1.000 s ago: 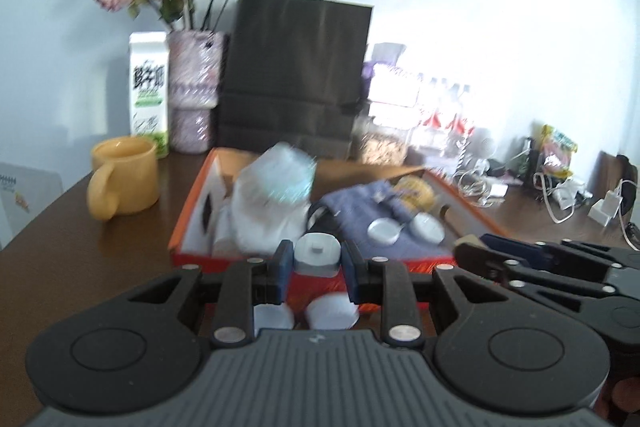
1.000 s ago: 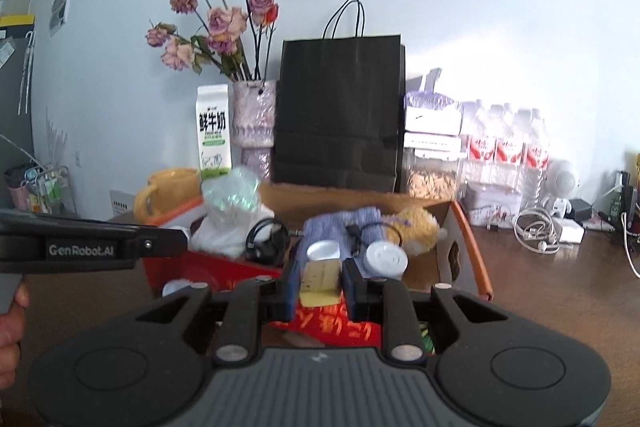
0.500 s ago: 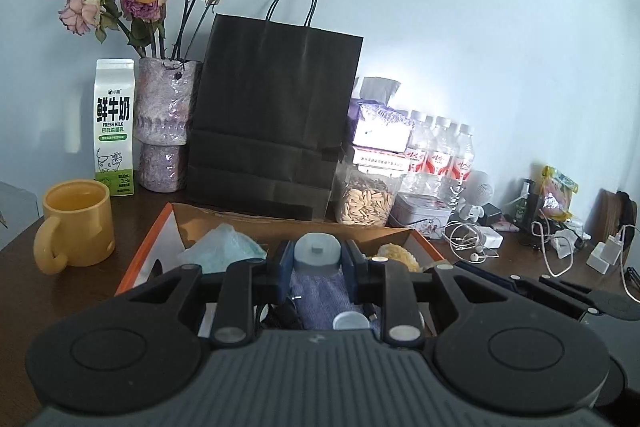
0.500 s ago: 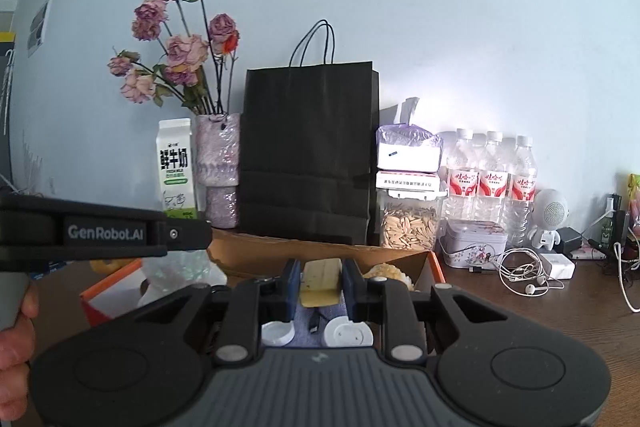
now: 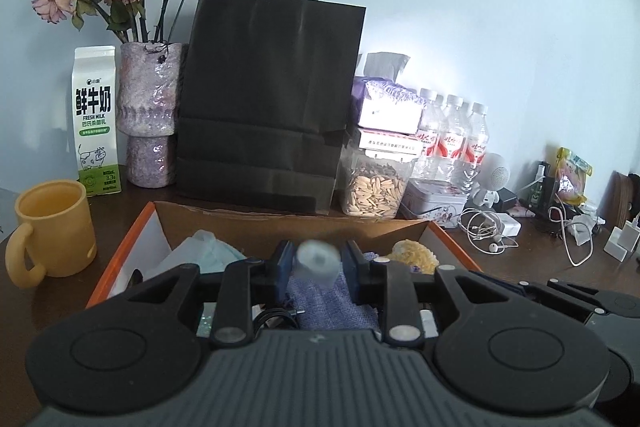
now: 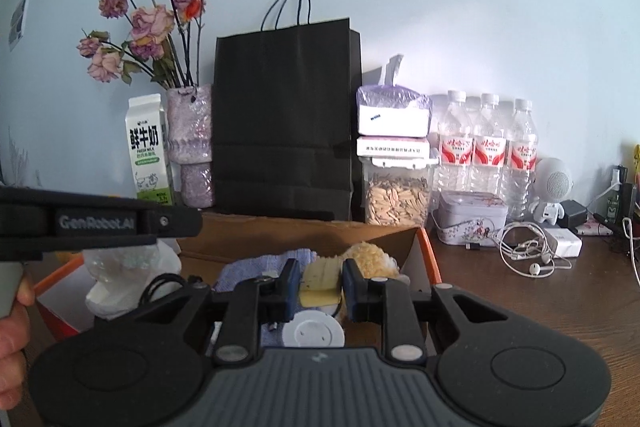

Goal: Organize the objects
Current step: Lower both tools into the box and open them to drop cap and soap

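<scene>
1. We have both grippers over the open orange-edged cardboard box (image 5: pixel 120 247), each pointing across it toward the black paper bag (image 5: pixel 272 99) that stands at the box's far side.

2. Our left gripper (image 5: pixel 317 265) has a small pale cylinder (image 5: pixel 318 263) between its blue pads (image 5: pixel 285 263). Its jaws are opening, and there is daylight on either side of the cylinder, which is blurred, so we judge it is dropping free rather than being held. It sits directly over the blue-grey cloth (image 5: pixel 324 303) in the middle of the box.

3. Our right gripper (image 6: pixel 320 285) stands narrow, closed on a flat yellow block (image 6: pixel 320 281). The block's broad face is upright between the pads and its long axis runs up and down, so it would land on edge unless we tip it.

4. The relation that matters is vertical: the box floor lies straight below both sets of fingers, not ahead of them. In the right wrist view a white round lid (image 6: pixel 313 333) lies directly under the yellow block, with a yellow fuzzy item (image 6: pixel 370 259) just to the right and far of it.

5. The left gripper's body (image 6: pixel 96 223) crosses the left of the right wrist view, close beside us, with the person's hand (image 6: pixel 12 347) below it at the frame edge. The two tools work side by side, so we judge the right one should release toward its own right half of the box.

6. The yellow mug (image 5: pixel 54 227) and milk carton (image 5: pixel 96 119) stand outside, left of the box, well apart from either gripper.
</scene>
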A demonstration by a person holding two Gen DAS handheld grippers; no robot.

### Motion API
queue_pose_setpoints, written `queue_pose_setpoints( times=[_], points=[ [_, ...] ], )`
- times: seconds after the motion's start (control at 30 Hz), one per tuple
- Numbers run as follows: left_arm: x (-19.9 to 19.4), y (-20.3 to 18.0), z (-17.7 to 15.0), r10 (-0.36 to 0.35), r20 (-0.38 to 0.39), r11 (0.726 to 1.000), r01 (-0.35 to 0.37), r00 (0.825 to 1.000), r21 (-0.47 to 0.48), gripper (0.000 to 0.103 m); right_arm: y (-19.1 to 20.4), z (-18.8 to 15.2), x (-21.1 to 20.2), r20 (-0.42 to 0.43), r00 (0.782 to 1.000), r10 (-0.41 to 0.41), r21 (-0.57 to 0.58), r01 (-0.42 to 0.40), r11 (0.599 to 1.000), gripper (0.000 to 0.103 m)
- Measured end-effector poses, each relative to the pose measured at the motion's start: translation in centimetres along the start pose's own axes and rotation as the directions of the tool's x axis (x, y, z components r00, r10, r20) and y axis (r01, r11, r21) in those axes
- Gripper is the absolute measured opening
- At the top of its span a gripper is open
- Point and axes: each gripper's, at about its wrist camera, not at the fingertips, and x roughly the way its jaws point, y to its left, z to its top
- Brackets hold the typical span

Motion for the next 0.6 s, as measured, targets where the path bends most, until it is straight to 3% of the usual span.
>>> queue_pose_setpoints(
  times=[0.03, 0.07, 0.1, 0.13, 0.17, 0.2, 0.6],
  points=[
    [-0.1, 0.1, 0.0, 0.001, 0.0, 1.0, -0.001, 1.0, -0.003, 0.049, -0.2, -0.1, 0.1, -0.01, 1.0, 0.002, 0.008, -0.002, 1.0, 0.027],
    [-0.1, 0.2, 0.0, 0.006, 0.001, 1.0, -0.006, 1.0, -0.005, 0.074, -0.3, -0.2, 0.1, -0.018, 1.0, 0.0, 0.017, 0.0, 1.0, 0.045],
    [-0.3, 0.2, 0.1, 0.014, 0.005, 1.0, -0.014, 1.0, -0.003, 0.096, -0.4, -0.3, 0.1, -0.02, 1.0, -0.004, 0.022, 0.005, 1.0, 0.07],
    [-0.5, 0.1, 0.1, 0.025, 0.017, 1.0, -0.024, 1.0, -0.002, 0.103, -0.5, -0.4, 0.0, -0.017, 1.0, -0.011, 0.025, 0.011, 1.0, 0.082],
    [-0.7, 0.1, 0.2, 0.032, 0.03, 0.999, -0.032, 0.999, -0.002, 0.103, -0.6, -0.4, -0.1, -0.013, 1.0, -0.016, 0.026, 0.016, 1.0, 0.097],
    [-0.9, 0.1, 0.3, 0.034, 0.032, 0.999, -0.034, 0.999, -0.001, 0.103, -0.6, -0.3, -0.2, -0.009, 1.0, -0.02, 0.026, 0.02, 0.999, 0.103],
    [-1.4, -0.1, 0.4, 0.015, 0.021, 1.0, -0.015, 1.0, -0.007, 0.103, -0.6, -0.3, -0.8, -0.003, 1.0, -0.026, 0.033, 0.026, 0.999, 0.103]
  ],
)
